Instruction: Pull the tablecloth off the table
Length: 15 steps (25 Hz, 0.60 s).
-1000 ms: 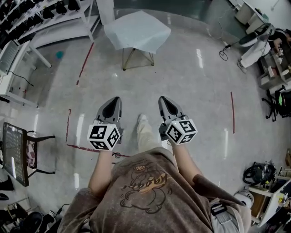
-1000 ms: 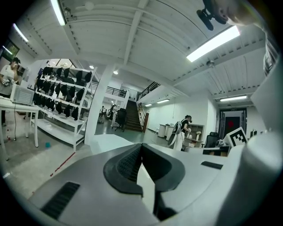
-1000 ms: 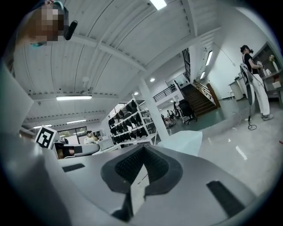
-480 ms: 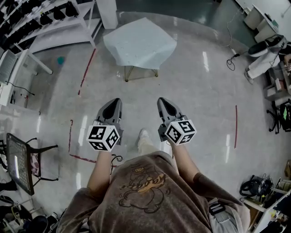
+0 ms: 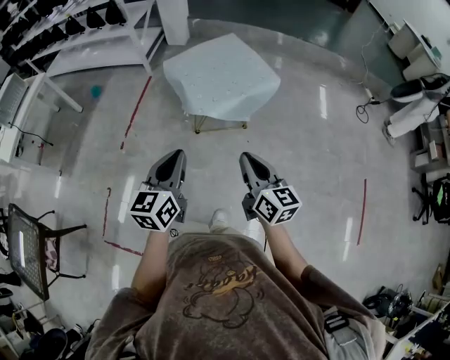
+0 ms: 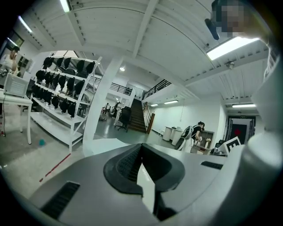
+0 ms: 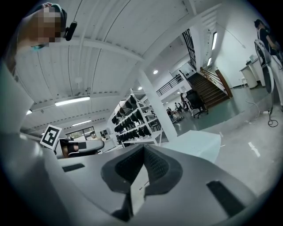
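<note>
A small table draped in a pale blue-white tablecloth (image 5: 221, 76) stands ahead of me on the shiny floor, its thin metal legs (image 5: 199, 124) showing under the hem. My left gripper (image 5: 174, 156) and right gripper (image 5: 247, 158) are held side by side in front of my chest, well short of the table, both shut and empty. In the left gripper view the cloth (image 6: 99, 145) peeks over the closed jaws. The tablecloth (image 7: 199, 143) in the right gripper view lies just beyond that gripper's jaws.
White shelving with dark items (image 5: 77, 21) runs along the far left, beside a white pillar (image 5: 172, 20). A black chair (image 5: 28, 242) stands at left. Red tape lines (image 5: 133, 105) mark the floor. Desks, cables and equipment (image 5: 415, 105) crowd the right side.
I have walked toward the table: it has grown larger and come closer in the head view. Both grippers stayed shut and level in front of me.
</note>
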{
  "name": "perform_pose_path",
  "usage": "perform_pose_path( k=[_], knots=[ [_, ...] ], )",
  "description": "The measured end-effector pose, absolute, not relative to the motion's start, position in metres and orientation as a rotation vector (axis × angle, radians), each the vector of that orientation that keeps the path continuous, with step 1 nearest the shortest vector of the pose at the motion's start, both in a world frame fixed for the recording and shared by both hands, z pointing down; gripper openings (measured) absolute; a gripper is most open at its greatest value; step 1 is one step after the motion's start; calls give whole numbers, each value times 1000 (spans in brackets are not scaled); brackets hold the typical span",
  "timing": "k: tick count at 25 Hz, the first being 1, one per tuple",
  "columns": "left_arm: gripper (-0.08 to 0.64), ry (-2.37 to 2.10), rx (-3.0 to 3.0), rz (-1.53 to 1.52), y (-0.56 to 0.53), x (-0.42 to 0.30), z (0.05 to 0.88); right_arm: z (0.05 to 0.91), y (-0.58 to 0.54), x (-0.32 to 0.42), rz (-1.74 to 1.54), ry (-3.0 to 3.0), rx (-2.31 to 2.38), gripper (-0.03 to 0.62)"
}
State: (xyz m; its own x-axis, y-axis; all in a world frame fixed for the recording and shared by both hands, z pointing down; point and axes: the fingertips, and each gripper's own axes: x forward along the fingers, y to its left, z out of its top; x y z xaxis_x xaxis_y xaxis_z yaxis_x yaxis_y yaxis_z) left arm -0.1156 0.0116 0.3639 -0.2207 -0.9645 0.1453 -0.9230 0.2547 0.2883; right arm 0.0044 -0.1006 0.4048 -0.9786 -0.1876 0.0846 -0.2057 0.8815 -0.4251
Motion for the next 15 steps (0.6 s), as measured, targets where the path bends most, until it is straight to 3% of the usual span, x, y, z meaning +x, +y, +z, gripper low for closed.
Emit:
perform_pose_path(
  k=[15],
  knots=[
    [18,-2142,1835,-221,-27,-178,358,392,-127,-49,661,-3026,460,6]
  ],
)
